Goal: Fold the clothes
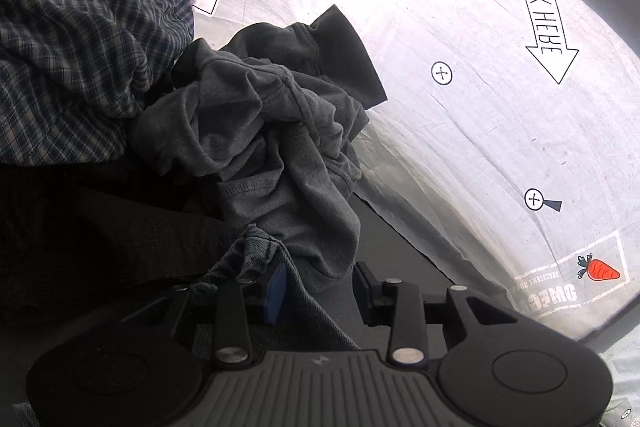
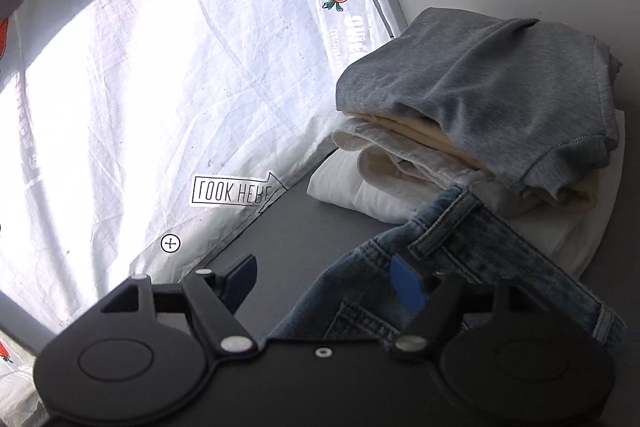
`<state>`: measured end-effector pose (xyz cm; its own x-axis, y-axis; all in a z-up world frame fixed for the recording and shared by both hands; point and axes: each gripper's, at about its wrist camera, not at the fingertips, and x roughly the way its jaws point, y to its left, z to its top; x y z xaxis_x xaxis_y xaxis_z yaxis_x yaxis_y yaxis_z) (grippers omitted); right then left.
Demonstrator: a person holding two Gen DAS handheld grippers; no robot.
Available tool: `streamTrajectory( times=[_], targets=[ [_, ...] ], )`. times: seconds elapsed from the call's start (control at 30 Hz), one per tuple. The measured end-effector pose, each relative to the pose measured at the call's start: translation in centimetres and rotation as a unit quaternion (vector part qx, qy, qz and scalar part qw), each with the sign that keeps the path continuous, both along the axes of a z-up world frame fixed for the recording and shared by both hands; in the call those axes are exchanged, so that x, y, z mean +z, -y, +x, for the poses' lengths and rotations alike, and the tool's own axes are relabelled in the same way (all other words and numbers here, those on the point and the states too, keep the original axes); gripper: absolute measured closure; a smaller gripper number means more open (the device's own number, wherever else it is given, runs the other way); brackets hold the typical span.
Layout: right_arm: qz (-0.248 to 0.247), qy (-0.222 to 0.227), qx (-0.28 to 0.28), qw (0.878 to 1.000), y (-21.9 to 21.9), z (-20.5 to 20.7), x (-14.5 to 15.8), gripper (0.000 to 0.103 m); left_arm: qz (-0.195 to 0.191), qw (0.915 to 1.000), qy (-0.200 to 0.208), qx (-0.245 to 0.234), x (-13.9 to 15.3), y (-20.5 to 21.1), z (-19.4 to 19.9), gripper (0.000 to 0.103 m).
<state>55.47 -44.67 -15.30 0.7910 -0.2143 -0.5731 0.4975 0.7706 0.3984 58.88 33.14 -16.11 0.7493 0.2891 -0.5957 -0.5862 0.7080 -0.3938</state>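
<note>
Both grippers gape wide, gripping nothing: left gripper (image 1: 320,291) with jeans (image 1: 256,259) draped over one finger, right gripper (image 2: 326,281) over the jeans (image 2: 460,247). Folded stack (image 2: 480,107) sits just beyond; unfolded pile (image 1: 248,115) lies ahead of left.

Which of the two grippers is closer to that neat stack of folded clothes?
Right. The right gripper sits just in front of the folded stack, jeans between them. The left gripper faces an unfolded pile; the stack is nowhere in its view.
</note>
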Motion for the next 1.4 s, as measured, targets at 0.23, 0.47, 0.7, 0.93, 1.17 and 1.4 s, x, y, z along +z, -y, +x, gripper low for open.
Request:
streamTrajectory(
  times=[0.23, 0.47, 0.7, 0.93, 1.17, 1.4],
  targets=[
    [-0.079, -0.102, 0.207, 0.970, -10.3, 1.3, -1.9, 0.028, 0.066, 0.9873, -0.070, -0.126, -0.1, 7.9, -1.1, 0.046],
    [-0.160, -0.205, 0.279, 0.924, -18.0, 4.9, -5.9, 0.022, 0.086, 0.9595, -0.141, -0.228, -2.6, 15.4, -3.4, 0.031],
    [-0.184, -0.143, 0.231, 0.945, -16.9, -1.7, -2.3, 0.003, 0.085, 0.9373, -0.180, -0.286, -4.4, 20.6, -6.6, 0.018],
    [-0.232, -0.120, 0.210, 0.942, -17.2, -12.1, -2.8, 0.001, 0.114, 0.9269, -0.182, -0.307, -5.2, 21.8, -7.6, 0.010],
    [-0.285, -0.145, 0.251, 0.913, -20.1, -14.4, -4.8, 0.001, 0.147, 0.9204, -0.183, -0.312, -6.0, 23.2, -7.6, 0.000],
    [-0.387, -0.151, 0.283, 0.865, -23.9, -11.2, -6.3, 0.001, 0.159, 0.9187, -0.161, -0.324, -6.2, 23.0, -8.4, 0.000]
  ],
)
